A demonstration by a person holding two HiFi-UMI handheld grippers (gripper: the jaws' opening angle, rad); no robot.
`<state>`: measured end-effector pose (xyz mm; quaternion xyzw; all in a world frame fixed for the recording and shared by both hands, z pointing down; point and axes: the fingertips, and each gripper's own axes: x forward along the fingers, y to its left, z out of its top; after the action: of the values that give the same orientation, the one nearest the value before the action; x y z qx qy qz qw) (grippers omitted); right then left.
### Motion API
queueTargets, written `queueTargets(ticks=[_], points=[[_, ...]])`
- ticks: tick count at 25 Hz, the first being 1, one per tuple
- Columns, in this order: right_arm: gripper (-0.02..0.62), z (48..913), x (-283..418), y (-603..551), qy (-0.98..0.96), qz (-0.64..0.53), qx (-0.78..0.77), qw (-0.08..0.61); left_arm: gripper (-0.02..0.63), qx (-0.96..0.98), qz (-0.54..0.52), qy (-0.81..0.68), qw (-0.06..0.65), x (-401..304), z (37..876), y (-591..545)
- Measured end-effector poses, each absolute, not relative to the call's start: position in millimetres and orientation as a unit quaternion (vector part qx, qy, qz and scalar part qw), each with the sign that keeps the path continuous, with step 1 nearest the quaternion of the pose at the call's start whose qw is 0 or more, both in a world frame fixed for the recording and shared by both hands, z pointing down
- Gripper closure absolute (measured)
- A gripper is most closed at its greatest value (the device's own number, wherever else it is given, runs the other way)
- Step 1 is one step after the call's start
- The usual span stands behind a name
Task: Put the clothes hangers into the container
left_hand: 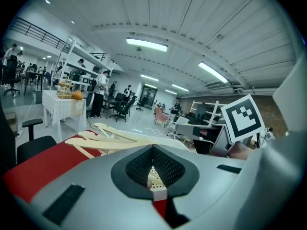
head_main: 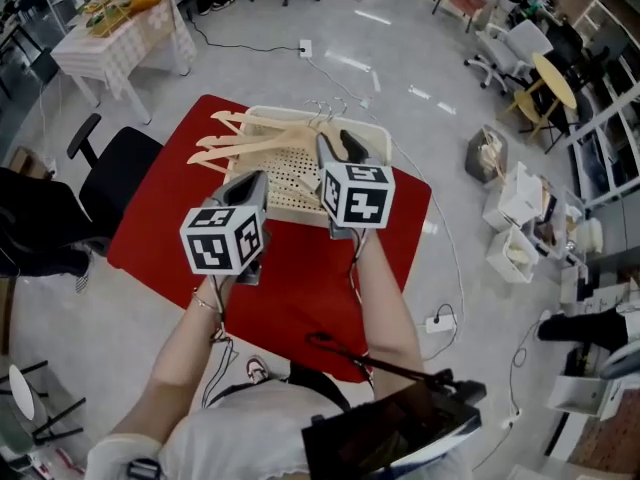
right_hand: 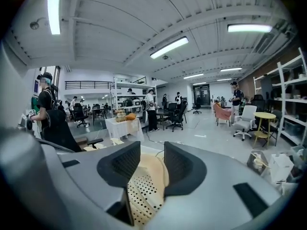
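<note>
Our left gripper (head_main: 254,180): jaws together, empty, at 8 o'clock from right gripper (head_main: 341,145). Our right jaws apart, over white container (head_main: 292,186). Wooden hangers (head_main: 250,144) lie across container, sticking out toward 9 o'clock.

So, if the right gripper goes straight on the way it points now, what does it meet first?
Most likely the wooden hanger lying in the perforated container, seen between the open jaws of the right gripper; depth is hard to judge.
</note>
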<state>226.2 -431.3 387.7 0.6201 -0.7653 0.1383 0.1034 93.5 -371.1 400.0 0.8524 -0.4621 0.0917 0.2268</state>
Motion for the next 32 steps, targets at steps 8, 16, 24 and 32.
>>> queueTargets(ticks=[8, 16, 24, 32], points=[[0.519, 360.2, 215.3, -322.2, -0.72, 0.123, 0.678, 0.08, 0.607, 0.871, 0.059, -0.443, 0.206, 49.3, 373.0, -289.2], [0.575, 375.6, 210.4, -188.3, -0.628, 0.123, 0.767, 0.039, 0.607, 0.88, 0.057, -0.421, 0.212, 15.8, 384.1, -197.7], [0.578, 386.1, 188.5, -84.1, -0.584, 0.13, 0.801, -0.017, 0.607, 0.89, 0.039, -0.402, 0.211, 5.3, 385.4, -127.6], [0.578, 403.4, 181.4, -56.6, -0.594, 0.134, 0.793, -0.012, 0.607, 0.888, 0.054, -0.4, 0.222, 17.0, 398.3, -100.0]])
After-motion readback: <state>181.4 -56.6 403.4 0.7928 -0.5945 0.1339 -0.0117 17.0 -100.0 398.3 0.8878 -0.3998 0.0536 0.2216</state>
